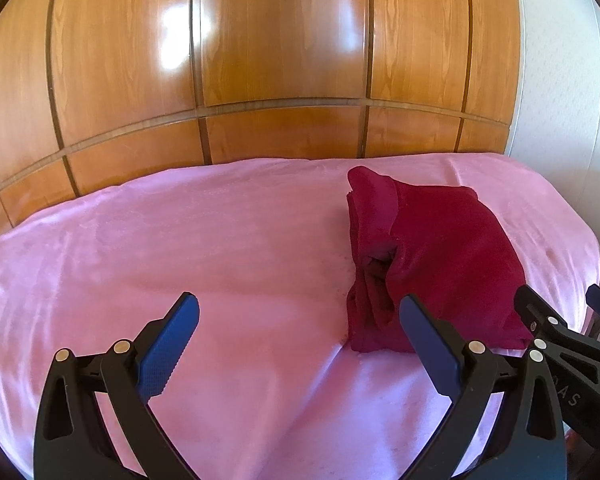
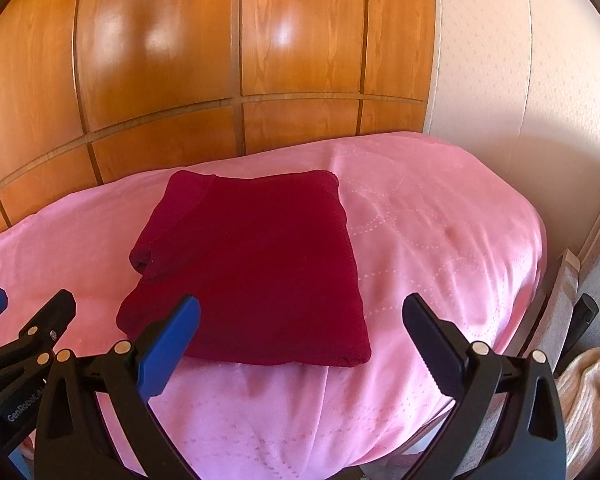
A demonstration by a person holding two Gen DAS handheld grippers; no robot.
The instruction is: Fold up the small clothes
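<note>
Showing "GenRobo" lettering: left claw body.

Wardrobe panels: wood, orange-brown grain, high-gloss varnish throwing bright window glare. Bedspread: pink cloth, satiny sheen, smooth; stitched dotted circles show in the right wrist view. Garment: dark red cloth, matt, soft nap (fleece or velour, cannot tell which). Left gripper and right gripper: matt black plastic frames, pale metal rivets, blue ridged pads with a pebbled, rubbery look. Wall: pale, finely dimpled covering.
</note>
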